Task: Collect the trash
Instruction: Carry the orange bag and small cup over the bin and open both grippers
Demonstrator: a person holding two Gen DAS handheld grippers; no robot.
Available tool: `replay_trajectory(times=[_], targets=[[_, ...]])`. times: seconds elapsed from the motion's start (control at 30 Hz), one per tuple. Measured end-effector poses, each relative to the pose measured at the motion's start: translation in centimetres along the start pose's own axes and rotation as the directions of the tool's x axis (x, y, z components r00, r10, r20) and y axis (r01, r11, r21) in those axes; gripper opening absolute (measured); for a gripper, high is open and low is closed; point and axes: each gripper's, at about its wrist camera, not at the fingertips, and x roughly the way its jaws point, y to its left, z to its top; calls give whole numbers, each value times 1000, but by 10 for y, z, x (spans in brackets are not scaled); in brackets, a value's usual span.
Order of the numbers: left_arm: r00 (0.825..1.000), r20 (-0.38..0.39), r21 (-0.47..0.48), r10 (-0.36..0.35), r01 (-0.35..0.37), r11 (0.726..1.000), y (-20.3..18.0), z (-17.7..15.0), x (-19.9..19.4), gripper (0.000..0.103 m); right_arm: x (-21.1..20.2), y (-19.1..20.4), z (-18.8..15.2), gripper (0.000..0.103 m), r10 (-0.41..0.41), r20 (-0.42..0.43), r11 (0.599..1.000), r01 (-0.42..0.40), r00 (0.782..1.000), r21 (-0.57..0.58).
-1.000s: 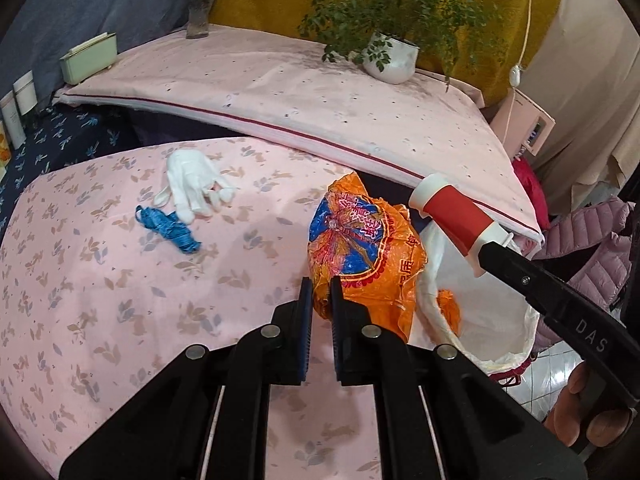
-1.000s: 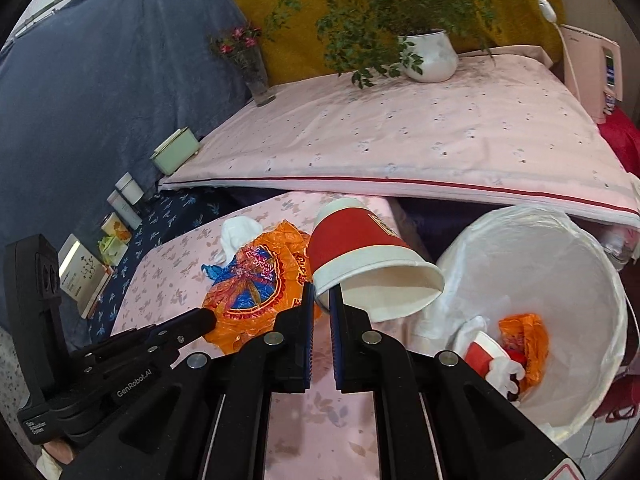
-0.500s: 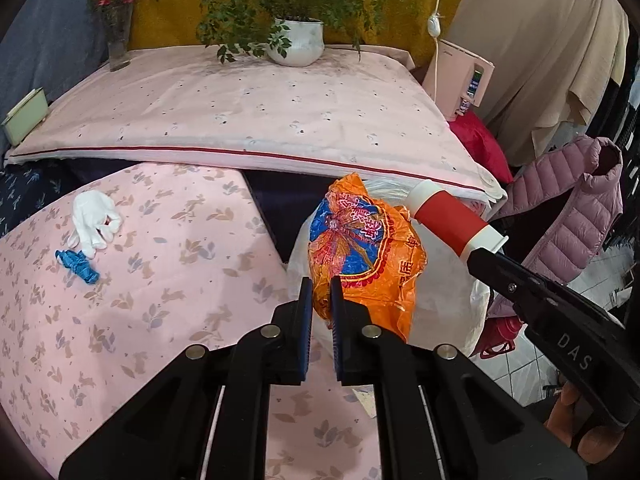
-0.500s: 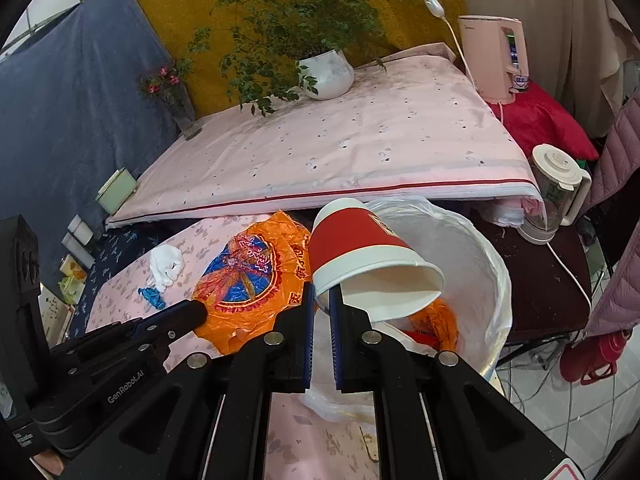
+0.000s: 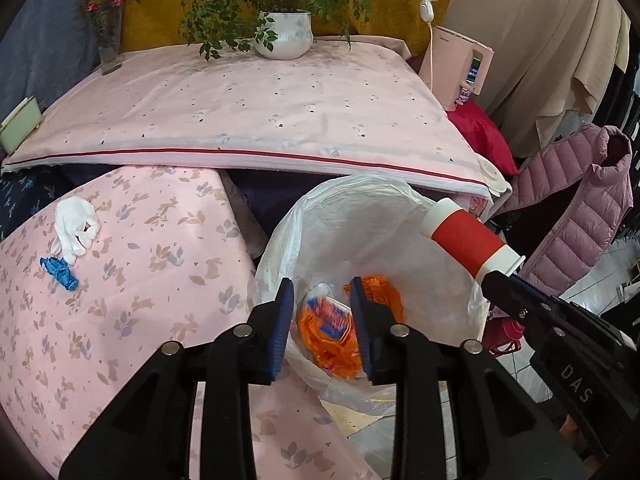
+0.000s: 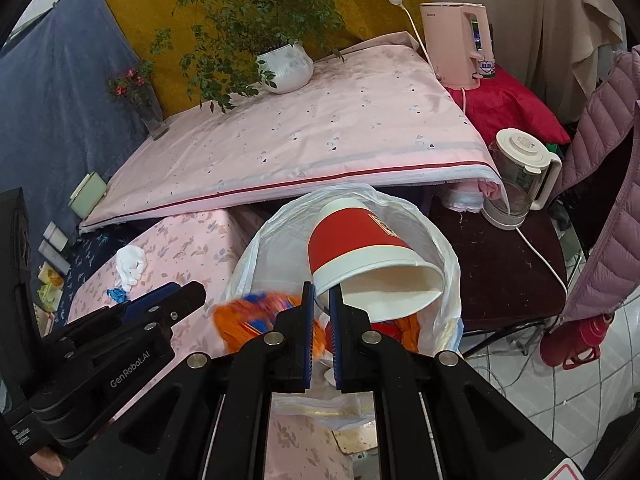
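Left gripper (image 5: 322, 322): your jaws now stand wide apart over the bag mouth; half a second ago they were pinched on the crinkled orange-and-blue plastic snack wrapper (image 5: 330, 332).
Wrapper: it shows motion-blurred between and below your left fingers, inside the white plastic-lined trash bin (image 5: 360, 216), so I judge it is dropping free.
Right gripper (image 6: 322, 322): narrow, clamped on the rim of the red-and-white paper cup (image 6: 360, 244), as it was a second ago.
Cup: tilted, mouth toward you, hanging above the bin opening but not yet let go.
Bin contents: other orange scraps (image 5: 378, 292) already lie at the bottom.
Meaning: one piece is as good as collected; the cup looks like your next release, and it seems placed well enough to fall in.
Left to collect: the crumpled white glove (image 5: 76, 228) and the small blue crumpled scrap (image 5: 60, 272) just beside it, both on the pink floral tablecloth (image 5: 140, 300), well apart from the bin.
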Motion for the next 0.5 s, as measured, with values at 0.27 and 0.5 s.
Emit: replay_trajectory(times=[0.27, 0.5], targets=[[1000, 1, -17, 26, -26, 1000, 12, -1, -2, 34, 8, 9, 0, 8, -1, -15, 1000, 0, 1000, -21], [999, 22, -18, 41, -41, 999, 19, -3, -8, 41, 11, 21, 1, 9, 2, -20, 999, -3, 1000, -43]])
